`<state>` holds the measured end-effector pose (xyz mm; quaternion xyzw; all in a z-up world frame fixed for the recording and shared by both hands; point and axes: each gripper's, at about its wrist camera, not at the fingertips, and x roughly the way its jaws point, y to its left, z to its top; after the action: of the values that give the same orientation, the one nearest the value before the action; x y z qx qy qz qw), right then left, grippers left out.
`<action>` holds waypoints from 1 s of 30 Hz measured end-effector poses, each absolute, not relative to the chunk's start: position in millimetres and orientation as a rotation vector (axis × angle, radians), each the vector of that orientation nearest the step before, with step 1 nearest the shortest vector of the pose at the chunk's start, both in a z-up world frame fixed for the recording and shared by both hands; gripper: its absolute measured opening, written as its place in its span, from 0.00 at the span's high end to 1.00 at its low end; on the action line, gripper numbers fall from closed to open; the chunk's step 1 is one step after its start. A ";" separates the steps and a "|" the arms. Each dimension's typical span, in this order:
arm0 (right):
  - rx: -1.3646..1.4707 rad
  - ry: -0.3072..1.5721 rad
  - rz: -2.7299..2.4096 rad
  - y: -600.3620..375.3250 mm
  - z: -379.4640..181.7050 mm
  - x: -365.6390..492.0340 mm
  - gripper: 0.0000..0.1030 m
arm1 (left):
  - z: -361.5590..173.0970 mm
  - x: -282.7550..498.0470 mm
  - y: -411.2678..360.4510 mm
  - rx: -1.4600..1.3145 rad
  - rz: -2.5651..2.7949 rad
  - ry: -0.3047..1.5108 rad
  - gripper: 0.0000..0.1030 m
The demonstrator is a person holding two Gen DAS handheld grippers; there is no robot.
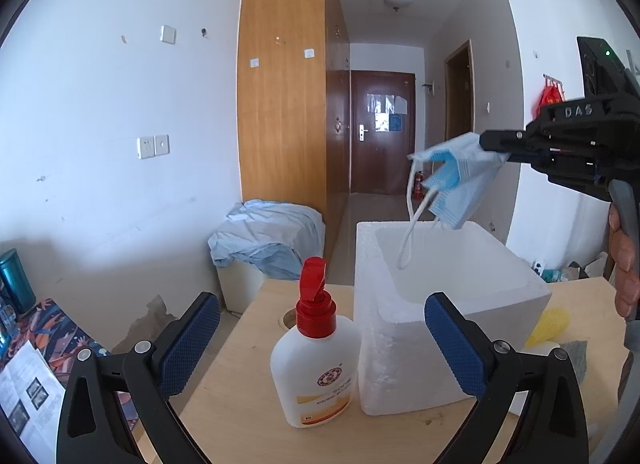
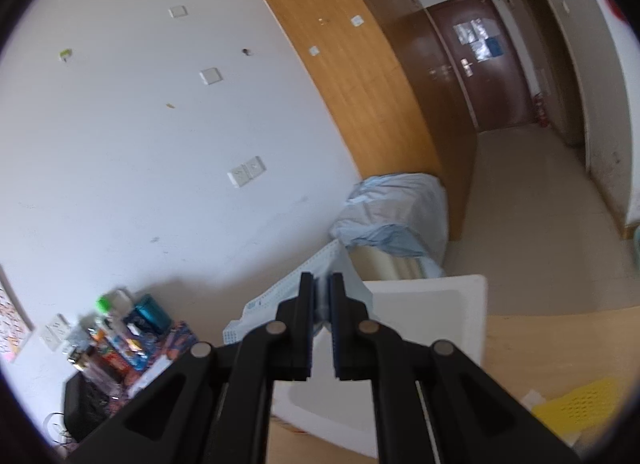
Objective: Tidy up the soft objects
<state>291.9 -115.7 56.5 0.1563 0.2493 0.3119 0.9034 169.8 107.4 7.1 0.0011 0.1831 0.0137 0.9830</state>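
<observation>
Blue face mask [image 1: 460, 180] is clamped by right gripper [image 1: 502, 154] above foam box [image 1: 400, 348]; left gripper [image 1: 320, 338] is held apart, empty. Dangling ear loop [image 1: 410, 232] could be snagged on the box rim at release.

A home: wooden wardrobe [image 1: 284, 76], entrance door [image 1: 382, 132] down the hallway, cluttered shelf [image 2: 120, 336]

Both wrist views face the hallway, close above the square white foam box [image 1: 448, 304] [image 2: 460, 300], which they share
</observation>
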 end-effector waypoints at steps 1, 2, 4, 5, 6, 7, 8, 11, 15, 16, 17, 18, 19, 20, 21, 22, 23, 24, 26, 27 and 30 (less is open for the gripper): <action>0.319 0.517 0.633 -116.6 55.5 293.3 0.91 | 7.0 170.3 107.1 0.001 0.025 0.371 0.01; 0.305 0.519 0.612 -117.9 54.4 294.3 0.91 | 7.0 170.5 106.9 0.002 0.025 0.371 0.01; 0.272 0.514 0.566 -118.9 51.5 296.5 0.91 | 6.6 170.7 106.1 0.002 0.025 0.370 0.01; 0.251 0.518 0.543 -118.1 49.1 298.2 0.91 | 6.3 171.1 105.8 0.003 0.022 0.372 0.01; 0.240 0.521 0.529 -117.7 45.9 299.6 0.91 | 6.2 171.2 105.6 0.003 0.022 0.371 0.01; 0.226 0.530 0.517 -116.3 43.2 301.6 0.91 | 6.2 171.1 105.5 0.003 0.022 0.372 0.01; 0.209 0.547 0.501 -113.3 37.9 305.0 0.91 | 6.1 171.2 105.1 0.005 0.021 0.372 0.01; 0.151 0.604 0.471 -103.2 20.6 312.8 0.91 | 5.6 171.5 104.8 0.005 0.021 0.373 0.01; 0.088 0.663 0.437 -88.7 0.8 321.5 0.90 | 4.8 171.5 104.9 0.005 0.020 0.374 0.01; 0.073 0.672 0.425 -86.7 -1.6 322.3 0.90 | 4.8 171.3 105.0 0.005 0.021 0.373 0.01; 0.056 0.687 0.417 -84.2 -4.4 323.2 0.89 | 4.8 171.1 105.0 0.005 0.023 0.372 0.01; 0.058 0.705 0.426 -82.6 -7.4 324.1 0.86 | 4.7 171.1 104.9 0.006 0.020 0.373 0.01; 0.058 0.710 0.428 -82.1 -7.9 323.7 0.80 | 4.5 171.3 104.8 0.005 0.020 0.372 0.01; 0.040 0.713 0.415 -80.5 -8.4 322.8 0.76 | 4.5 171.1 105.0 0.006 0.020 0.372 0.01; 0.033 0.710 0.406 -80.6 -8.1 321.3 0.68 | 4.4 171.2 105.1 0.006 0.019 0.373 0.01; 0.032 0.706 0.406 -80.9 -7.0 320.5 0.56 | 4.3 170.8 105.3 0.005 0.018 0.373 0.01; 0.028 0.701 0.403 -80.8 -5.4 318.5 0.48 | 4.3 170.6 105.5 0.003 0.016 0.373 0.01; 0.022 0.693 0.395 -80.6 -4.3 316.9 0.34 | 4.4 170.2 105.6 0.004 0.015 0.373 0.01; 0.016 0.661 0.395 -83.4 0.3 311.9 0.31 | 4.7 169.9 106.2 0.002 0.014 0.373 0.01; 0.016 0.660 0.396 -83.3 1.8 311.7 0.31 | 4.8 169.4 106.2 0.002 0.013 0.371 0.01; 0.038 0.668 0.409 -87.2 4.2 311.6 0.31 | 4.8 168.5 106.0 0.002 0.013 0.369 0.01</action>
<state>311.6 -87.2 4.2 0.0184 0.3255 0.1992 0.9241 168.5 106.0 4.8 0.0008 0.1835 0.0065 0.9830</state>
